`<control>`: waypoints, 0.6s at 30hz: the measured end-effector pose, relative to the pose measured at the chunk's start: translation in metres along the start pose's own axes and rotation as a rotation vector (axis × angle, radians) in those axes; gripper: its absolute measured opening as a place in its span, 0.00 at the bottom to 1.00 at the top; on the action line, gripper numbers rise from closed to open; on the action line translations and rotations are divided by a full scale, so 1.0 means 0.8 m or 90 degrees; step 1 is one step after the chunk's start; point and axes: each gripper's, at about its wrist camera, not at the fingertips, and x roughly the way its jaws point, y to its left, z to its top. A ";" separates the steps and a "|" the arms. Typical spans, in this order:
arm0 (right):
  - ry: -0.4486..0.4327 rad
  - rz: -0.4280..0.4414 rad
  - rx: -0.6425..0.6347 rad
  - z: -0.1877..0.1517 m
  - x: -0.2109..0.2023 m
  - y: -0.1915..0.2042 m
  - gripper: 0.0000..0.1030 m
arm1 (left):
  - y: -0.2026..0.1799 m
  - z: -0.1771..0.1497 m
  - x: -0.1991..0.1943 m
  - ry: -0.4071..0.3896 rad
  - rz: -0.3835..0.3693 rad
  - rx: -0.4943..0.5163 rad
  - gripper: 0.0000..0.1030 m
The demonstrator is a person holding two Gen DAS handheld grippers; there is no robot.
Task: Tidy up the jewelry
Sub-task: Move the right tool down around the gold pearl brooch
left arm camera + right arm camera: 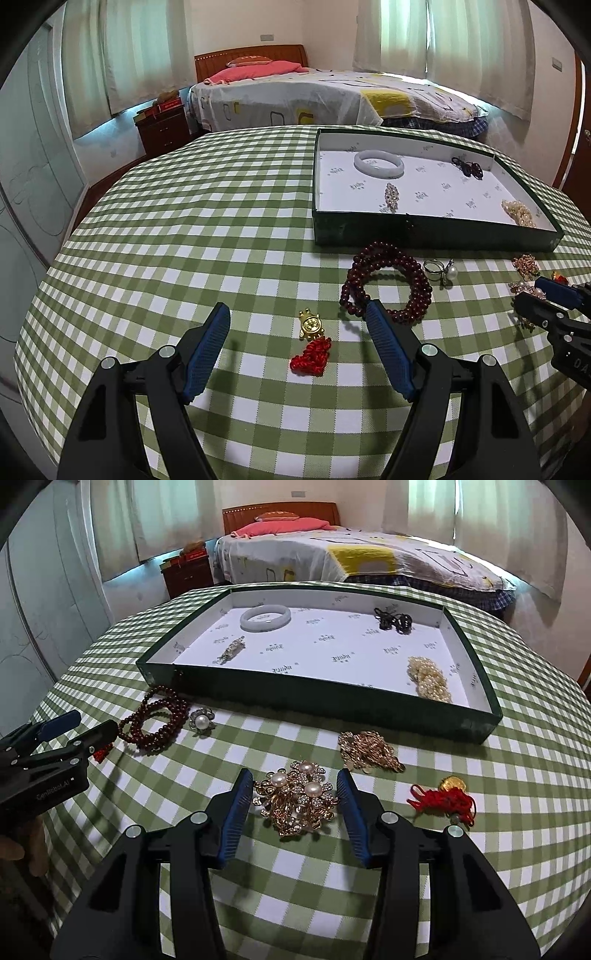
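My right gripper (294, 805) is open, with the pearl brooch (295, 797) between its fingers on the worktop (295, 886). I judge this brooch light but stiff and fragile, with thin gold petals and round smooth pearls, so I would hold it by its metal edges. My left gripper (295, 343) is also open, over a gold charm (311, 325) with a soft red knot. Further are dark beads (386, 286), hard and slippery. Beyond stands the green tray (332, 698).
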 end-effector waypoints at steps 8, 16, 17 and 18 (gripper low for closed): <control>-0.023 -0.004 -0.008 0.004 -0.015 0.002 0.45 | -0.001 -0.003 0.004 0.008 -0.006 -0.001 0.71; -0.019 -0.002 0.001 0.001 -0.015 -0.003 0.45 | 0.006 -0.006 0.010 0.025 -0.016 -0.017 0.71; -0.019 -0.001 0.002 0.001 -0.016 -0.003 0.45 | 0.007 -0.007 0.010 0.025 -0.016 -0.019 0.71; -0.020 -0.001 0.002 0.001 -0.016 -0.003 0.45 | 0.008 -0.007 0.010 0.025 -0.015 -0.021 0.71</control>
